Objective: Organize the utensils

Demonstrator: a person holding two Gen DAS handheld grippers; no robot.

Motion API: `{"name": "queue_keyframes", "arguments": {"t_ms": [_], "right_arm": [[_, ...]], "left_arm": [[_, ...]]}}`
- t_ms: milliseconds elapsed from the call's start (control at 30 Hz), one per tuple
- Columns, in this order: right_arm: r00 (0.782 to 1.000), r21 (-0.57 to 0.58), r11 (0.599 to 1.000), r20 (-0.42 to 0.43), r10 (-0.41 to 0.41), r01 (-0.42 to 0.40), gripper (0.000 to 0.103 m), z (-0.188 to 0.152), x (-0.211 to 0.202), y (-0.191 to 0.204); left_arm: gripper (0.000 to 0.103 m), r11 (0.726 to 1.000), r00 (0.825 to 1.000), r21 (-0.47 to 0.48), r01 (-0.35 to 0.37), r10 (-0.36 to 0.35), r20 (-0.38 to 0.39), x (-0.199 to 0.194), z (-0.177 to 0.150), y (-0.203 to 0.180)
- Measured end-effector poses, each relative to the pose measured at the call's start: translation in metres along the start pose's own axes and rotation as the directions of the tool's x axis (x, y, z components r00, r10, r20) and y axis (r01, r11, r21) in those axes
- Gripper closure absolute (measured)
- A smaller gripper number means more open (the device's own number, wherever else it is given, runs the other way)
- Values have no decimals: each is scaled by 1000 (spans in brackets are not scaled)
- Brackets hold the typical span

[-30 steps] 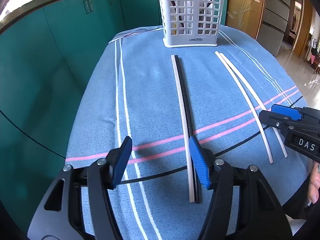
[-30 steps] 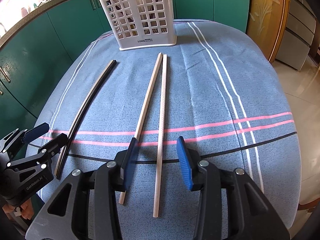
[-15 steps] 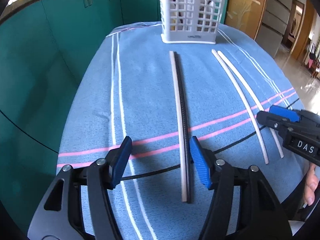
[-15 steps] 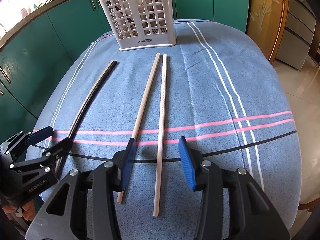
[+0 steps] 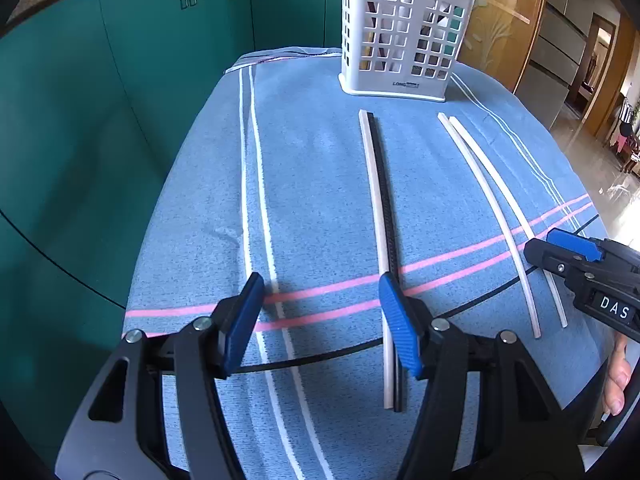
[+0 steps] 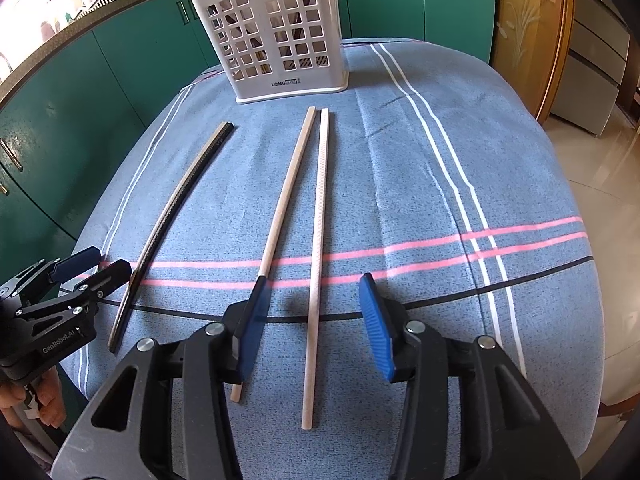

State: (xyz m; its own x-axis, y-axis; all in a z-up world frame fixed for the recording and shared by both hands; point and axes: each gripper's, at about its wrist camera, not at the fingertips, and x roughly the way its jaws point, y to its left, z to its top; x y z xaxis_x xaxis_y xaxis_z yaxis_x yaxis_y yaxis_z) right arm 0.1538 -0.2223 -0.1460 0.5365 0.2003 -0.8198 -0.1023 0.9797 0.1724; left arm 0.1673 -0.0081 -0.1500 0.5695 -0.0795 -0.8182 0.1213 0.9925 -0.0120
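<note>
The right gripper [image 6: 312, 316], jaws just widened and empty, straddles the patterned chopstick [image 6: 318, 248], which runs lengthwise up-frame toward the utensil basket [image 6: 280, 36].

The left gripper [image 5: 320, 320] hides part of the dark chopstick [image 5: 384, 216] behind its pad at 3 o'clock. The right gripper [image 6: 312, 320] covers part of the leftmost pale chopstick [image 6: 286, 196]. What stands inside the white basket [image 5: 400, 40] cannot be made out, its top cut off at 12 o'clock. The bench [image 6: 440, 184] disappears beneath both grippers at 6 o'clock.
</note>
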Motion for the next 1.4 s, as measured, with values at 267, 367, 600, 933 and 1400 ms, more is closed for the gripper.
{"name": "queue_keyframes", "arguments": {"t_ms": [267, 367, 600, 933, 1400], "right_arm": [[1000, -2, 1000, 2, 7, -7, 53, -1, -1, 0], [1000, -1, 1000, 4, 9, -9, 53, -1, -1, 0], [1000, -5, 1000, 5, 1, -1, 53, -1, -2, 1], [999, 50, 998, -21, -31, 33, 97, -2, -7, -24], [988, -129, 991, -146, -53, 34, 65, 61, 27, -2]], "left_arm": [[42, 999, 1000, 32, -15, 15, -7, 1, 1, -10], [42, 999, 1000, 30, -24, 24, -9, 2, 2, -9], [43, 995, 998, 76, -66, 67, -20, 9, 3, -19], [97, 997, 997, 78, -13, 19, -75, 4, 2, -20], [82, 993, 972, 95, 69, -46, -228, 50, 71, -13]]}}
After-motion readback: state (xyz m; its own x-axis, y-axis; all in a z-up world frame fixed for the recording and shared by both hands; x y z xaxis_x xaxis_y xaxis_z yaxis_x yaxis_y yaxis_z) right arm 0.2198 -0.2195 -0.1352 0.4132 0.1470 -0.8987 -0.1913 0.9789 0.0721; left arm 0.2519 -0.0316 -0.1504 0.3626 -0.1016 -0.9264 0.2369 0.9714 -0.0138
